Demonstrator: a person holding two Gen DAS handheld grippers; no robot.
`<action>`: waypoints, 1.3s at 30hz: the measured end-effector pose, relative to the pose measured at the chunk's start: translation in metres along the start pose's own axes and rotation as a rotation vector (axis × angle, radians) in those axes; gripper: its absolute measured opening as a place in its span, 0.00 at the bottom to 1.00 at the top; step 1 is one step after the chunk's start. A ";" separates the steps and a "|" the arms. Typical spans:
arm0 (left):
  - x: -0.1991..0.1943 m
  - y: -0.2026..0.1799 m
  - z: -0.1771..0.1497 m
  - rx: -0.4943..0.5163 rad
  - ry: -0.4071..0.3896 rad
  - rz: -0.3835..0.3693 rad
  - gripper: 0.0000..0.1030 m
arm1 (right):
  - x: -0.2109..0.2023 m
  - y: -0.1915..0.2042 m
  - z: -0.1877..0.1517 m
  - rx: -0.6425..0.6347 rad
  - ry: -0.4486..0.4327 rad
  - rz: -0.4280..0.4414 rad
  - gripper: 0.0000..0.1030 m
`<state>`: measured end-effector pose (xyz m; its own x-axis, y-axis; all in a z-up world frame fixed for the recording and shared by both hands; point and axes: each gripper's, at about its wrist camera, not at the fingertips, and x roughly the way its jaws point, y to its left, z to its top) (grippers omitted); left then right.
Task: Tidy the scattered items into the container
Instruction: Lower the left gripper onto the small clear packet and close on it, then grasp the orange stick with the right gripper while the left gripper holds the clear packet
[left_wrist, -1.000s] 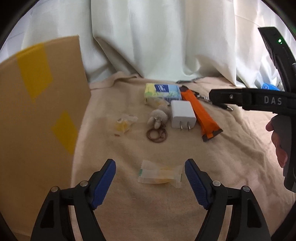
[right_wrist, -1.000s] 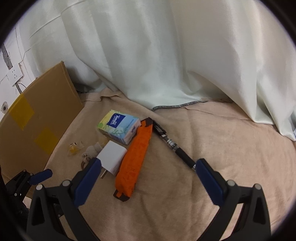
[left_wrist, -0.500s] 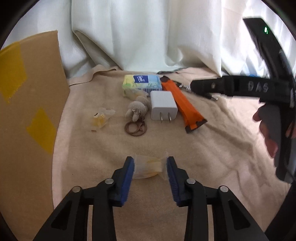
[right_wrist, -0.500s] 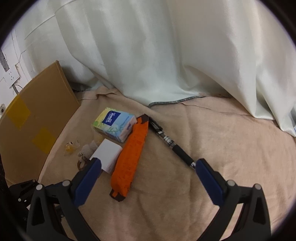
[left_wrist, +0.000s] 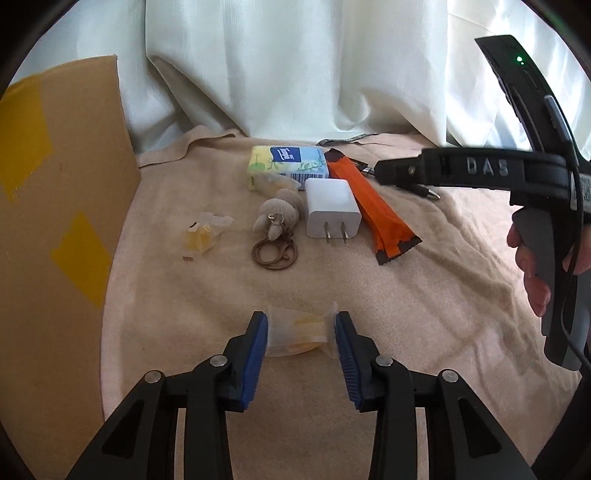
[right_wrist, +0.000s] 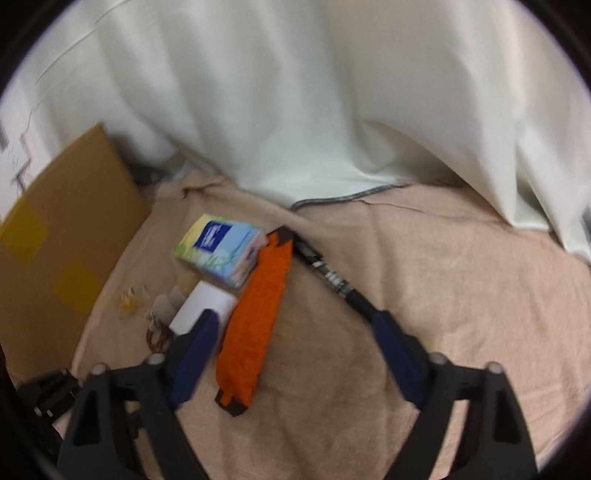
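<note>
While the left wrist view looks along a beige, nubby towel (left_wrist: 424, 306), the left gripper (left_wrist: 300, 334) has its 2 blue ribbed pads pressed on either end of a crinkly clear sachet (left_wrist: 300, 330) with yellow contents, nearer the camera than the white charger (left_wrist: 332, 212). That charger is a smooth rounded block with 2 metal prongs. Left of it lie a fuzzy beige keychain (left_wrist: 277, 218) and a second clear wrapper (left_wrist: 205, 234); behind it a soft tissue pack (left_wrist: 288, 164); right of it a flat orange packet (left_wrist: 373, 210). A cardboard panel (left_wrist: 59, 236) with yellow tape stands far left of the charger; its inside is hidden. Compared with 1 s ago, the jaws have narrowed from wide apart onto the sachet.

From the blurred right wrist view, the right gripper (right_wrist: 295, 354) hangs wide open above the orange packet (right_wrist: 256, 314) and a black pen (right_wrist: 332, 280), lower than before.
</note>
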<state>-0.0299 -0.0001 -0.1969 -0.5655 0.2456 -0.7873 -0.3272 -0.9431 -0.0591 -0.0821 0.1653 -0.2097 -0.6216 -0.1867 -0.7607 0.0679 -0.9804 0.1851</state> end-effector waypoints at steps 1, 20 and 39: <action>0.000 -0.001 0.000 0.005 -0.001 0.006 0.39 | 0.001 0.003 0.001 -0.015 0.007 0.010 0.77; -0.001 -0.005 -0.003 0.043 -0.022 0.008 0.40 | 0.025 0.013 -0.006 0.037 0.056 0.110 0.28; 0.000 -0.006 -0.003 0.026 -0.026 -0.002 0.35 | 0.023 0.015 -0.005 0.015 0.054 0.104 0.27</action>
<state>-0.0255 0.0047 -0.1983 -0.5841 0.2532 -0.7712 -0.3478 -0.9365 -0.0440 -0.0912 0.1463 -0.2280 -0.5691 -0.2904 -0.7693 0.1175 -0.9547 0.2734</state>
